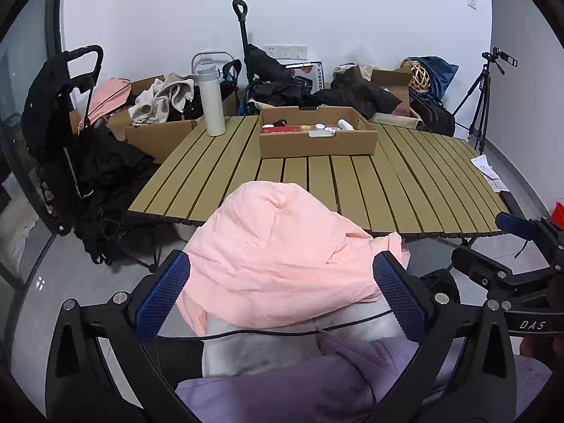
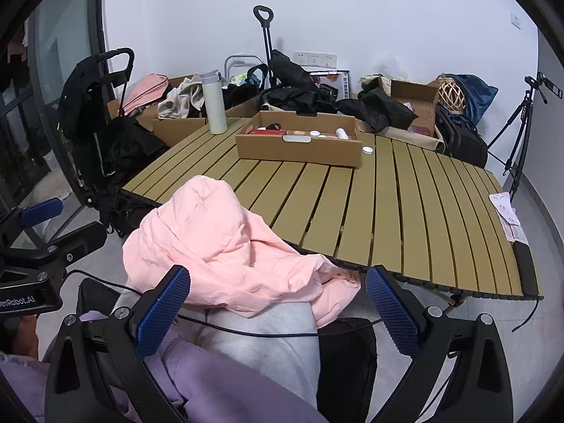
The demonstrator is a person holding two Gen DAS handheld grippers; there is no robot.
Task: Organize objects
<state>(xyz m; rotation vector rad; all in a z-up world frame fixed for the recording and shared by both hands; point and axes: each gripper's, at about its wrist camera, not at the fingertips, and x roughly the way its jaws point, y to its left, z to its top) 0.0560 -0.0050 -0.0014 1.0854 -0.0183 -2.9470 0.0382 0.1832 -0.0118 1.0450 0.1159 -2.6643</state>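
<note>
A crumpled pink jacket (image 1: pixel 282 253) lies on my lap, at the near edge of the slatted wooden table (image 1: pixel 405 176); it also shows in the right wrist view (image 2: pixel 218 239). My left gripper (image 1: pixel 282 292) is open, its blue pads either side of the jacket, not closed on it. My right gripper (image 2: pixel 278 313) is open and empty, just above my grey-trousered knee (image 2: pixel 268 338). A shallow cardboard box (image 1: pixel 317 141) holding small items stands at the table's far side, also seen in the right wrist view (image 2: pixel 299 148). A white bottle (image 1: pixel 211 102) stands upright at the far left corner.
A small white lid (image 2: pixel 367 149) lies beside the box. Papers (image 2: pixel 507 218) lie at the table's right edge. A black folding chair (image 1: pixel 70 141) stands left of the table. Boxes of clothes, bags and a cart handle (image 1: pixel 243 35) crowd the back wall. A tripod (image 1: pixel 479 98) stands far right.
</note>
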